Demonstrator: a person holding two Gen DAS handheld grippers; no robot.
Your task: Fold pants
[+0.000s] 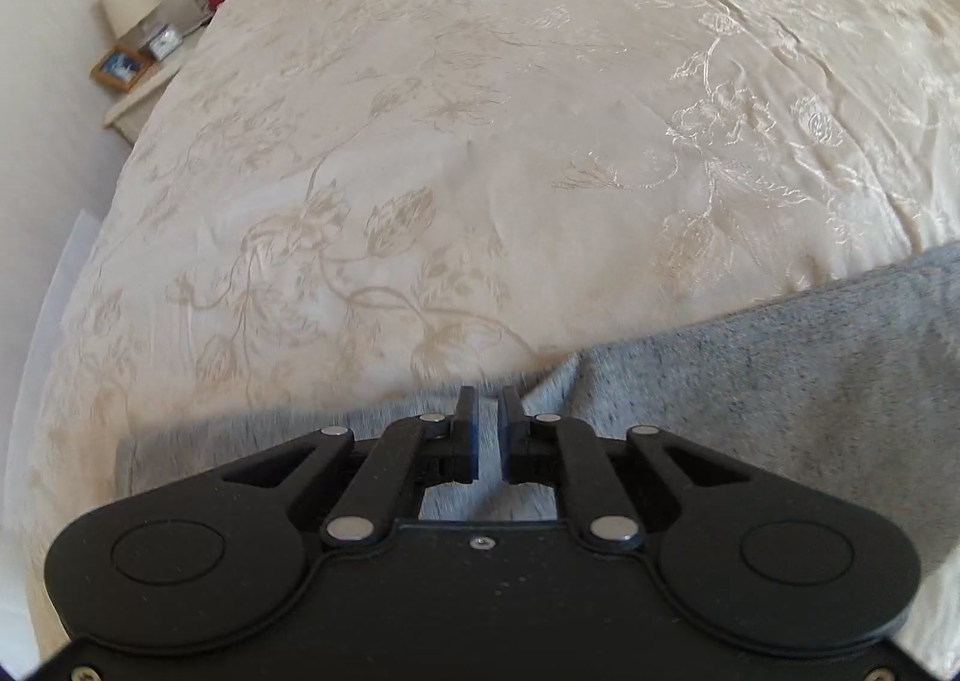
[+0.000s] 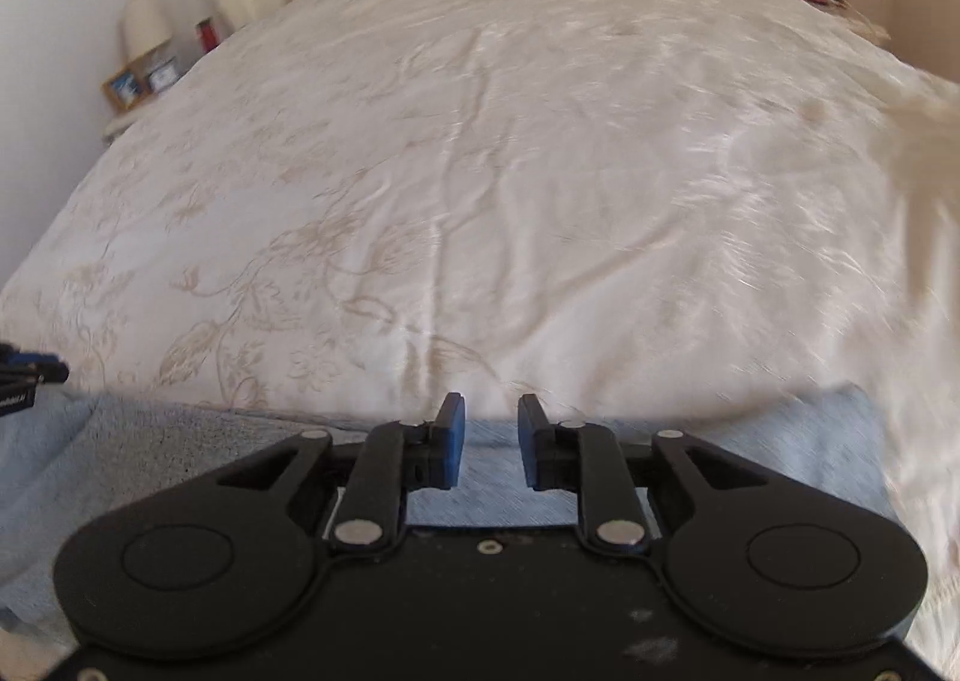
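The grey marl knit pants [image 1: 750, 381] lie flat along the near edge of the cream floral-embroidered bedspread [image 1: 480, 111], their long axis running across both views, directly under the 2 grippers. The left gripper [image 1: 487, 411] shows a narrow gap with nothing pinched between its blue pads. The right gripper [image 2: 491, 417] stands moderately apart, also empty, above the cloth's far edge. Blur makes it hard to say, but the left gripper seems closer to a fold ridge, so it likely grasps first.
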